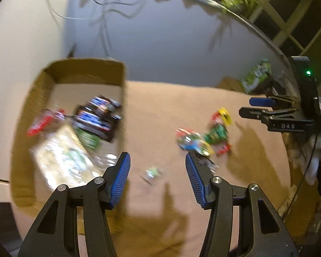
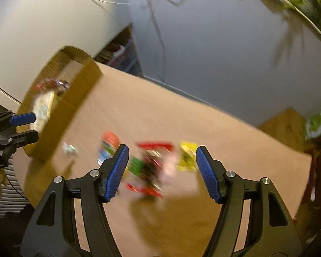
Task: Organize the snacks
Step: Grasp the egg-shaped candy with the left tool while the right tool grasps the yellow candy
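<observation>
Both views blurred w/ motion. Left gripper (image 1: 158,167) hangs over the tan table (image 1: 160,107), jaws spread apart, nothing betw. the blue pads; a small green-white wrapped candy (image 1: 153,173) lies on the table under the gap. Cardboard box (image 1: 83,70) sits at left, holding snacks: dark blue-white bars (image 1: 96,115), a red pack (image 1: 43,121), a green pack (image 1: 87,138) & a big pale bag (image 1: 62,158). Loose snack pile (image 1: 205,137) (red, green, yellow, blue wrappers) lies on the table right of the box, well apart from it. Right gripper (image 2: 162,167) hovers over that pile, jaws spread wide, not pinching anything. Green carton (image 2: 318,124) at far right edge, near a second brown box (image 2: 284,126).
</observation>
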